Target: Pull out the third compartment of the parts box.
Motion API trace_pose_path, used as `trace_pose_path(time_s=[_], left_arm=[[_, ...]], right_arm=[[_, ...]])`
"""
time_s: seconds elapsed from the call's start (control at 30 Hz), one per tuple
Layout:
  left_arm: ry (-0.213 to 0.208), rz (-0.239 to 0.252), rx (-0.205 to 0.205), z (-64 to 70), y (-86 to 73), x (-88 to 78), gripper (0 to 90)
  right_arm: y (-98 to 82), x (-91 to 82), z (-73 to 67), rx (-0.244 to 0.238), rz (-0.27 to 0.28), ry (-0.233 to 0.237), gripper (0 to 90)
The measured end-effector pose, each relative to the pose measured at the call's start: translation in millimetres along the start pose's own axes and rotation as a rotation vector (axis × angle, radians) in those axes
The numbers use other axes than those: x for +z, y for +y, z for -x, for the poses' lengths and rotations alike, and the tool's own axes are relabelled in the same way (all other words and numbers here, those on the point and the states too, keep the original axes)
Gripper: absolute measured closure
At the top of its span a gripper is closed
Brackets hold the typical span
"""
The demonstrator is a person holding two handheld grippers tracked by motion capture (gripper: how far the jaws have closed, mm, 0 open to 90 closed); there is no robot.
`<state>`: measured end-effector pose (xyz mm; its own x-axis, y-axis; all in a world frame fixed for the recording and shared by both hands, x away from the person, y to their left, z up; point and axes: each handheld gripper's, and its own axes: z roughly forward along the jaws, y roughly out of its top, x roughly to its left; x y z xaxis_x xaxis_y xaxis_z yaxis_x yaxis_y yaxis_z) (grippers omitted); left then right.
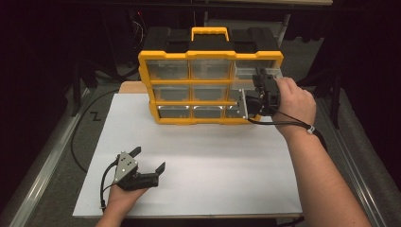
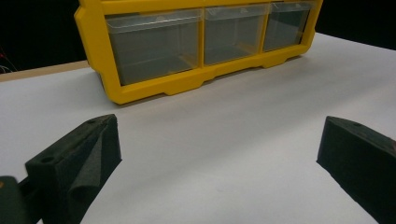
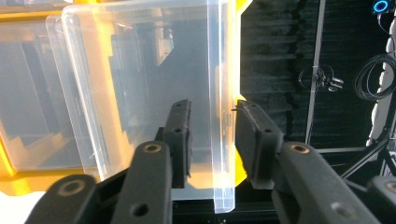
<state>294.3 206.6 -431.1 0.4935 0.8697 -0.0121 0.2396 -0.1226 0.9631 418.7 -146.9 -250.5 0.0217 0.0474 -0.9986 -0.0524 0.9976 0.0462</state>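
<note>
A yellow and black drawer organizer (image 1: 211,56) stands at the back of the white board (image 1: 213,161). Its top right clear drawer (image 1: 247,73) is pulled partly out. My right gripper (image 1: 259,78) is at that drawer. In the right gripper view the drawer's clear front wall (image 3: 223,70) stands between the jaws of the right gripper (image 3: 212,126), with a gap on the left side, so the pads do not press on it. My left gripper (image 1: 149,158) rests open near the board's front left, pointing at the organizer's bottom row (image 2: 154,44), with nothing between the jaws of the left gripper (image 2: 219,140).
The other clear drawers (image 1: 208,90) sit closed in the frame. A carry handle (image 1: 209,32) tops the organizer. A black cable (image 1: 78,142) runs along the floor left of the board. Dark stands and cables (image 3: 327,79) lie beyond the organizer's right side.
</note>
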Motion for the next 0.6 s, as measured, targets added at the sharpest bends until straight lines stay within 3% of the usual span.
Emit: trace_pose_path(time_s=[0.03, 0.13, 0.17, 0.33, 0.6], left_arm=[[0.000, -0.002, 0.004, 0.1, -0.1, 0.4, 0.6], [0.000, -0.004, 0.020, 1.4, -0.1, 0.7, 0.6], [-0.001, -0.004, 0.019, 1.6, -0.1, 0.9, 0.6], [-0.006, 0.005, 0.004, 0.2, 0.2, 2.4, 0.6], [-0.003, -0.004, 0.013, 2.4, -0.4, 4.4, 0.6]], right_arm=[[0.1, -0.7, -0.1, 0.003, 0.000, -0.019, 77.5], [0.0, -1.5, -0.2, 0.003, -0.002, -0.027, 79.1], [0.3, -3.0, -2.5, -0.017, -0.005, -0.043, 79.8], [-1.8, -17.6, -5.4, -0.004, 0.016, -0.075, 80.4], [-7.4, -42.2, -5.2, 0.007, 0.044, -0.089, 80.7]])
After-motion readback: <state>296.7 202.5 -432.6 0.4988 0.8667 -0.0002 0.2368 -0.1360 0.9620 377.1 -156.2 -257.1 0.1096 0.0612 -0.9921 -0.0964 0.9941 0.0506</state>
